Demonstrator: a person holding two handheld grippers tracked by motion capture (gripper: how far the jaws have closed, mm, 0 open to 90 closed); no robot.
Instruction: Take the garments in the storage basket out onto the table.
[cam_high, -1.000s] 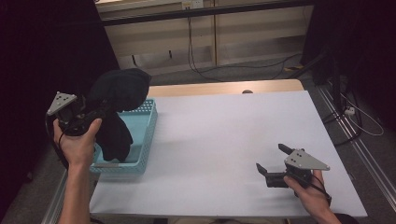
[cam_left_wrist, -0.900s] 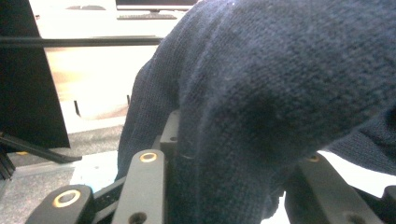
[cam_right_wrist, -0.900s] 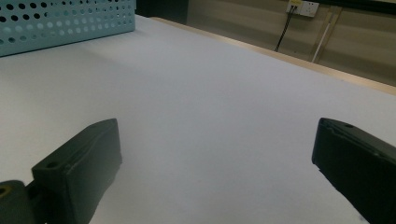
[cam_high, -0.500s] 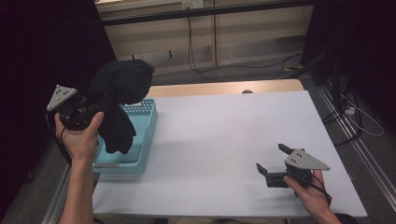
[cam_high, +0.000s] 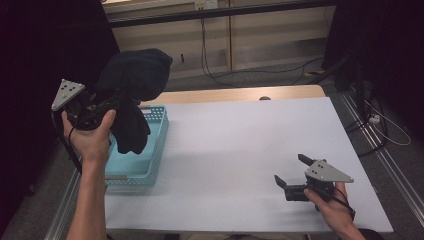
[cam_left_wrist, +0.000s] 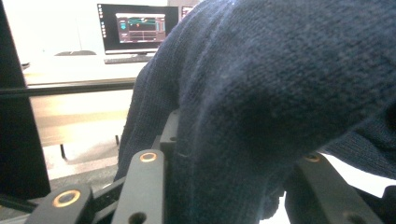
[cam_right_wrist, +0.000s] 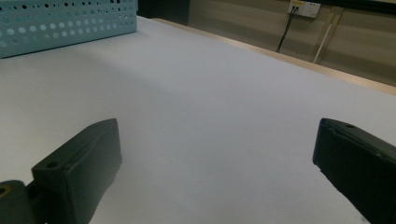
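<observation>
- Jaws on my left gripper (cam_high: 102, 102) are clamped on a dark navy knit garment (cam_high: 132, 80); in the left gripper view the wool (cam_left_wrist: 280, 93) is bunched between both black jaws.
- Garment hangs in the air over the light blue perforated basket (cam_high: 155, 145); its lower end dangles down to about basket level, and I can't tell whether it touches inside.
- Basket sits at the left edge of the white table (cam_high: 240, 145), near the front corner.
- Right gripper (cam_high: 292, 175) rests low near the front right corner of the table, jaws wide, nothing between them; right gripper view looks across bare table to the basket wall (cam_right_wrist: 65, 23).
- Step in hand, my read: lifting the garment out of the basket.
- Next move calls for raising until the dangling end clears the basket rim, then carrying right over the open middle of the table.
- Grip is on a bunched fold, so I'd keep the swing slow; right gripper is free to catch the loose end.
</observation>
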